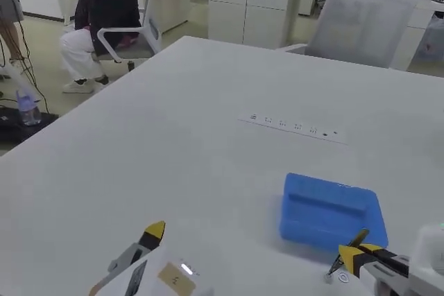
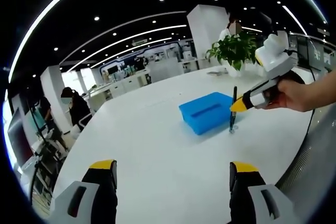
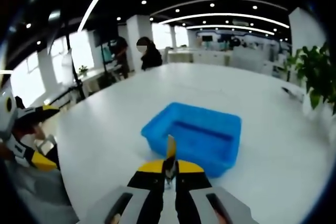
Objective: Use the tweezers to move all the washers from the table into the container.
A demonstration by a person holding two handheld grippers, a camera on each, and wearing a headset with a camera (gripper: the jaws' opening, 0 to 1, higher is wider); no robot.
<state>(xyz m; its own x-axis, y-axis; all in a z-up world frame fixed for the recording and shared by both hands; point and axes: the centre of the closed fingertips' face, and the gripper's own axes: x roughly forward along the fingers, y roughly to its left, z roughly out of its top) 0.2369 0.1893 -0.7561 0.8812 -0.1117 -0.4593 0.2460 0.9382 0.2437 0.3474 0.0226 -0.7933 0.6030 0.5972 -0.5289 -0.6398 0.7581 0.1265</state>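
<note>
Tweezers (image 2: 234, 94) hang tip-down, pinched in right claw (image 3: 169, 167); left claw (image 2: 173, 165) gapes empty.

Container (image 1: 329, 213) sat on table (image 1: 173, 157), near-right area. Socket strip (image 1: 295, 127) lay on table behind it. Washer (image 1: 343, 278) lay on table just before container's near edge. Tweezers (image 1: 349, 249) pointed tip-down just beside washer, clamped between jaws of right tongs (image 1: 359, 256). Left tongs (image 2: 173, 167) hung over near edge, well left of container, jaws wide apart. Chair (image 1: 364, 25) stood behind table's far edge. Seated person (image 1: 100, 19) was beyond table, far left.
</note>
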